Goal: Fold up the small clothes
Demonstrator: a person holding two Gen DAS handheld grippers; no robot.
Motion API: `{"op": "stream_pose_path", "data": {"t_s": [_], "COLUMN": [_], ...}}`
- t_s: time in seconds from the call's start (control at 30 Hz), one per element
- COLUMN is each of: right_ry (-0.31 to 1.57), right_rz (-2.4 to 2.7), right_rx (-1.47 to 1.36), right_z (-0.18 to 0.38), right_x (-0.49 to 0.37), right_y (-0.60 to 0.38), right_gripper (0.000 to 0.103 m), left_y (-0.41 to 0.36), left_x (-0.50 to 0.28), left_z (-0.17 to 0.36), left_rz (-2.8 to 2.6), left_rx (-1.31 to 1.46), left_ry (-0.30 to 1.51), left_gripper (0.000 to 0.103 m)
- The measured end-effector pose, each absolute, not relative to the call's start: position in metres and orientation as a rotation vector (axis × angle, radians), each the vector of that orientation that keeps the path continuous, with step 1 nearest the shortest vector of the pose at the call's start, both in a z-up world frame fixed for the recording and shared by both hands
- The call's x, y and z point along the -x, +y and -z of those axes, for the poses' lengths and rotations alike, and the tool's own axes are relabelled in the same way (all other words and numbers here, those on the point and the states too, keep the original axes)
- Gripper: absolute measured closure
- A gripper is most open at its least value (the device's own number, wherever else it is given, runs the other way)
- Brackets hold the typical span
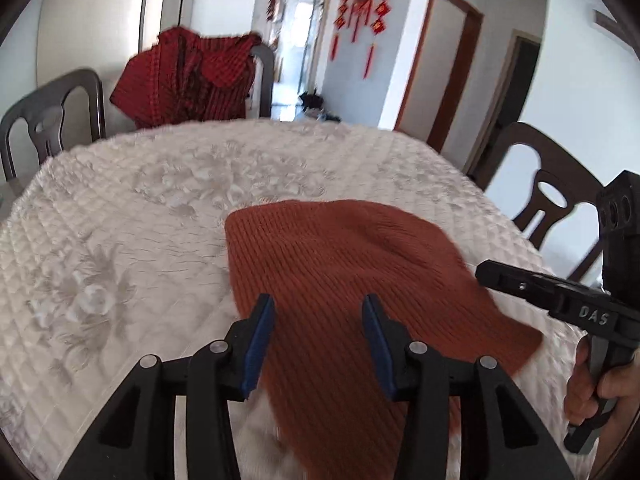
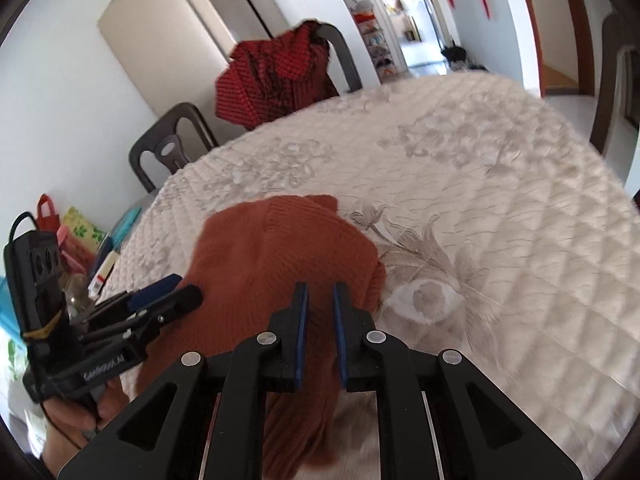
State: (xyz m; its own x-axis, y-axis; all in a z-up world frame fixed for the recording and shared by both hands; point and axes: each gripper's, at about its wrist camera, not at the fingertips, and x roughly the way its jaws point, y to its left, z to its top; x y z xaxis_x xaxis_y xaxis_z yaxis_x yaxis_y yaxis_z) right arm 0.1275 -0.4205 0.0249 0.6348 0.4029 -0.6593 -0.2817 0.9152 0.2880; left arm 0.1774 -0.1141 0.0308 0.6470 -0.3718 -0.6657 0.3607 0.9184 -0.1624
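A rust knit garment (image 1: 344, 280) is lying near the table's (image 1: 120, 208) front edge. The left gripper (image 1: 318, 312) is hovering released above it, while the right gripper (image 2: 321, 300) is hovering nearly clenched, grasping nothing.

Soft, bright daylight came from the far doorway (image 1: 302, 40); fisheye edges bent and darkened, nearby fabric smeared with motion blur.

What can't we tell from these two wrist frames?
- Near hem of the rust knit garment: both views, hidden behind the gripper bodies and cut by the bottom edge.
- Right gripper grip: right view, cloth lies under the narrow gap; pinch unclear.
- Left gripper: left view, whether it touches cloth.
- Clutter beside the table: small, blurred.
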Motion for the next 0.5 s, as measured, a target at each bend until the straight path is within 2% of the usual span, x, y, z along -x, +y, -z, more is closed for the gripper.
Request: {"op": "stream_pose_path", "data": {"t_s": [0.1, 0.23, 0.37, 0.5], "right_ry": [0.749, 0.768, 0.846, 0.821], "right_rz": [-0.447, -0.475, -0.425, -0.429], "right_rx": [-0.136, -0.079, -0.047, -0.038], "right_z": [-0.038, -0.032, -0.005, -0.002], "right_x": [-0.093, -0.063, -0.068, -0.068], "right_y": [-0.419, -0.408, -0.406, -0.406], "right_gripper": [0.091, 0.091, 0.094, 0.095], "left_y": [-0.107, -0.108, -0.11, -0.108], "left_x": [-0.15, -0.128, -0.126, -0.126], "left_z": [-0.038, -0.024, -0.014, -0.014], "left_rz": [0.442, 0.449, 0.431, 0.428], "left_rx": [0.009, -0.013, -0.027, -0.017], "left_ry": [0.736, 0.762, 0.75, 0.754], "left_gripper": [0.058, 0.073, 0.073, 0.072]}}
